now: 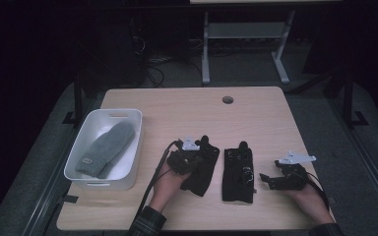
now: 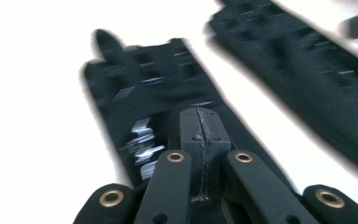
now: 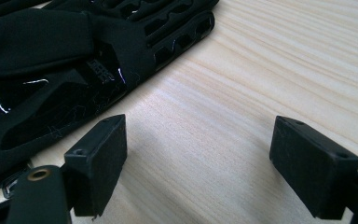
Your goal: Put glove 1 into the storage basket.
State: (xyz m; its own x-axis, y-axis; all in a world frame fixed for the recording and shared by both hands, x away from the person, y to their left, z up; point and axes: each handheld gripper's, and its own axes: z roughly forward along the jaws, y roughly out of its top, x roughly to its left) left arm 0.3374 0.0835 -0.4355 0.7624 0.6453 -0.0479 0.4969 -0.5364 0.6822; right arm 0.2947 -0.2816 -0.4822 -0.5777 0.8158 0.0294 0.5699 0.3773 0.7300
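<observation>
Two black gloves lie side by side on the wooden table. My left gripper sits on the left black glove. In the left gripper view its pads are pressed together at the palm of this glove, which runs on under the jaws, and the fabric looks pinched between them. The right black glove lies flat beside it. My right gripper rests just right of that glove, open, with bare wood between its jaws. The glove's edge lies left of its left pad.
A white bin stands at the table's left with a grey mitten inside. A round cable hole is near the far edge. The person's hands reach in from the front edge. A desk frame stands on the floor behind the table.
</observation>
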